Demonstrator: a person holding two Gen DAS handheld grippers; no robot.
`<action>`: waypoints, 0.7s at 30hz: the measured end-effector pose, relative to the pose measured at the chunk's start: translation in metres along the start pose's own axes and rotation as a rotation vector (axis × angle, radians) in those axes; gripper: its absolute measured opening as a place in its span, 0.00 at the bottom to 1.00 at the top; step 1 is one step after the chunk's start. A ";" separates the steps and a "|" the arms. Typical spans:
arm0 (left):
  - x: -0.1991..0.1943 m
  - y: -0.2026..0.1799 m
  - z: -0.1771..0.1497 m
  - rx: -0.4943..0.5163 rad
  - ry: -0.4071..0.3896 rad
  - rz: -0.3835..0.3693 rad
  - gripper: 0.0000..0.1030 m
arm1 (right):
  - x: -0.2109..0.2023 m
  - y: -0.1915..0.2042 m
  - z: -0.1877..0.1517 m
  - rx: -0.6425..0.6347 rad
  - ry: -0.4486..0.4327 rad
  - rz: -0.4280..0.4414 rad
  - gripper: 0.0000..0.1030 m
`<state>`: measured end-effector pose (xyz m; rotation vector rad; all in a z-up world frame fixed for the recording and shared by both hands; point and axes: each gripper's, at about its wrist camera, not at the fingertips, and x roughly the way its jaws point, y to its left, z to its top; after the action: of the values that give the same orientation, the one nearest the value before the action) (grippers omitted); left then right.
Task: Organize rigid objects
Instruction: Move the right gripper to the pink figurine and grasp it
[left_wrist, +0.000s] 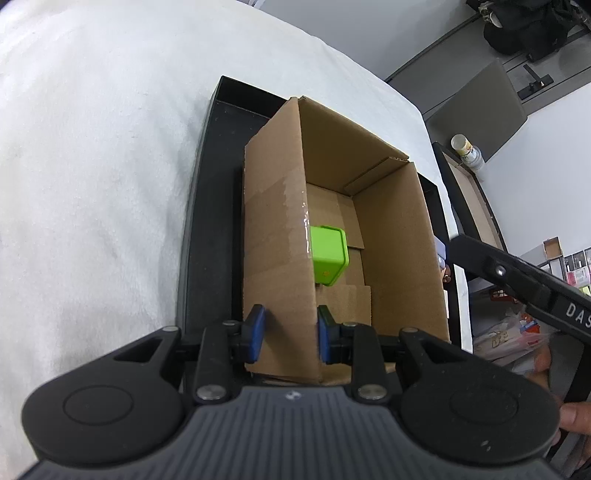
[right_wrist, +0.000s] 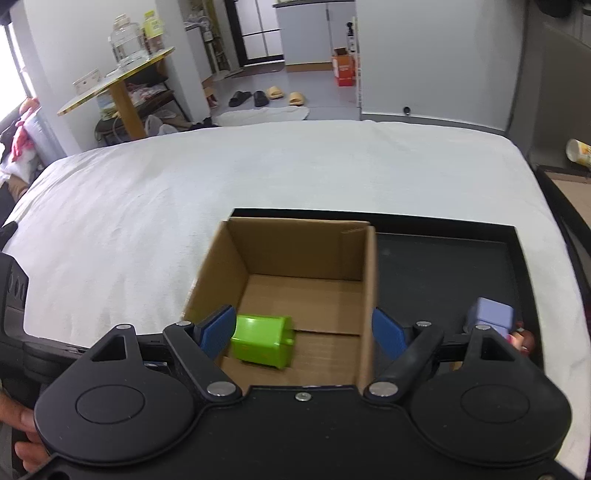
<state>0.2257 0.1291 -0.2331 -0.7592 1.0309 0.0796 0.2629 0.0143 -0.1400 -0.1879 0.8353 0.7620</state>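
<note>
Clearly the sorting is part-way along: one piece is already lying in the box and at least one more is waiting outside it, so I judge the step in hand to be the gap between a drop and the next pick.

Starting at the left, the left gripper is clamping the near wall of the cardboard box, one blue pad sitting outside the wall and the other inside, steadying the box on the black tray. The green block is resting on the box floor, beyond those fingertips and close against the taped side wall.

Moving right, the right gripper is hanging over the box with its jaws spread wide and nothing between the pads; the green block is lying below, just beside the left-hand blue pad and not pinched by it. Further right, outside the box on the tray, a lavender block is sitting next to a small pink item I cannot identify.

The next move, as I see it, is calling for the open right jaws to clear the box wall, swing over to the lavender block and straddle it squarely while the left is holding the box.
</note>
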 end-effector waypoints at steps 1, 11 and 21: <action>0.000 0.000 0.000 0.001 -0.002 0.002 0.26 | -0.002 -0.003 -0.001 0.004 -0.001 -0.007 0.78; -0.001 -0.005 -0.003 0.009 -0.009 0.023 0.26 | -0.013 -0.047 -0.016 0.074 -0.009 -0.073 0.78; -0.001 -0.005 -0.003 0.005 -0.010 0.029 0.26 | -0.007 -0.086 -0.038 0.133 0.041 -0.148 0.78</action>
<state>0.2255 0.1235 -0.2305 -0.7385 1.0326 0.1060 0.2953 -0.0681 -0.1719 -0.1456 0.8978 0.5638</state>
